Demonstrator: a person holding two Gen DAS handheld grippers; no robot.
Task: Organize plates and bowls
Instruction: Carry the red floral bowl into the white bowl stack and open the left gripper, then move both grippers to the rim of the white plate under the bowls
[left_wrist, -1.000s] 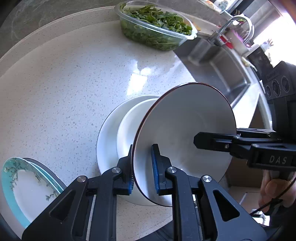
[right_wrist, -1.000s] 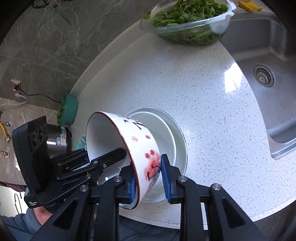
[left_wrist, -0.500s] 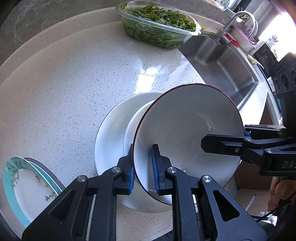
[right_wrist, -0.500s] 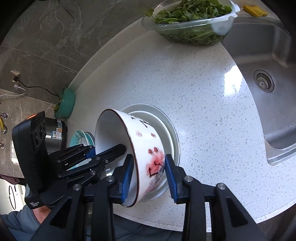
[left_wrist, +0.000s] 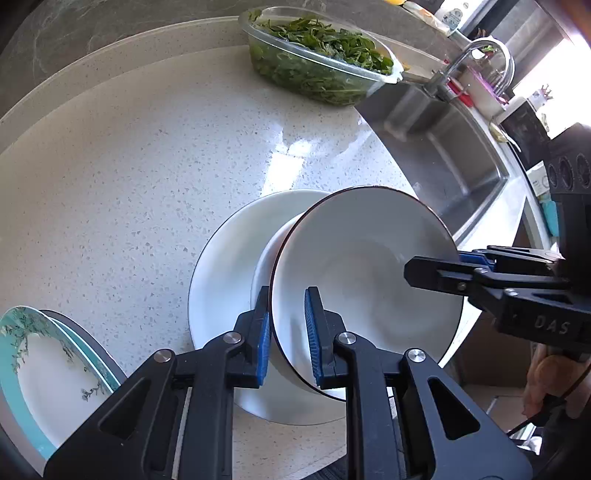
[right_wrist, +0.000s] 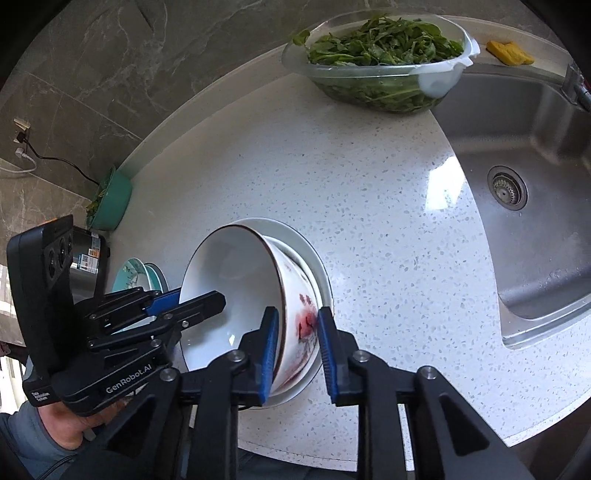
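A white bowl (left_wrist: 365, 273) with a dark rim and red flowers on its outside (right_wrist: 236, 295) sits tilted in a plain white bowl (left_wrist: 267, 258) on a white plate (left_wrist: 225, 266). My left gripper (left_wrist: 287, 328) straddles its near rim, jaws parted a little, with a gap at the right pad. My right gripper (right_wrist: 295, 341) straddles the opposite rim, jaws wider apart, with a gap at the outer pad. Each gripper shows in the other's view (left_wrist: 458, 271) (right_wrist: 184, 306).
A teal-rimmed plate stack (left_wrist: 44, 369) lies at the left. A clear bowl of greens (left_wrist: 317, 62) stands at the back beside the steel sink (right_wrist: 524, 184). A teal bowl (right_wrist: 110, 203) and a black appliance (right_wrist: 85, 258) stand by the wall.
The flowered bowl has come down into the white bowl and tilted flatter. Both grippers' jaws have widened, the right more than the left.
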